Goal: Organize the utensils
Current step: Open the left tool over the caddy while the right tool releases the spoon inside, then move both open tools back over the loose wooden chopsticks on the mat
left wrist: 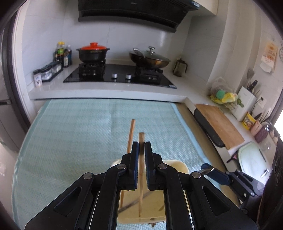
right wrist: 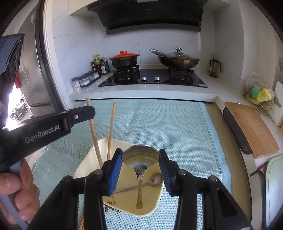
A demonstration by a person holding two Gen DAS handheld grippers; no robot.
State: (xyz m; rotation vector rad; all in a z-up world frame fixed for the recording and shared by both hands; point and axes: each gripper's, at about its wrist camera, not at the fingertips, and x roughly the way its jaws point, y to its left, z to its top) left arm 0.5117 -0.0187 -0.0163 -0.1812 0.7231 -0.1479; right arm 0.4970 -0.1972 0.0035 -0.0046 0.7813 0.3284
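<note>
Through the left wrist view, we are clamping our left gripper [left wrist: 141, 143] shut on one wooden chopstick [left wrist: 141, 159], holding it upright over the cream tray [left wrist: 180, 165] on the blue mat [left wrist: 70, 141]; a second chopstick [left wrist: 130, 136] is leaning beside it. Through the right wrist view, our right gripper [right wrist: 140, 155] is gripping a metal spoon [right wrist: 140, 155] by the bowl's edges, the handle hanging down over the tray, where another spoon [right wrist: 155, 178] is lying.

A white bench [left wrist: 109, 91] runs along the tiled wall [left wrist: 44, 31], with a black range hood [left wrist: 134, 12] above its gas hob [left wrist: 118, 75]. Left of the hob stands a steel fridge [right wrist: 33, 74]; right of it lies a wooden cutting board [left wrist: 219, 123], daylight glaring past that.
</note>
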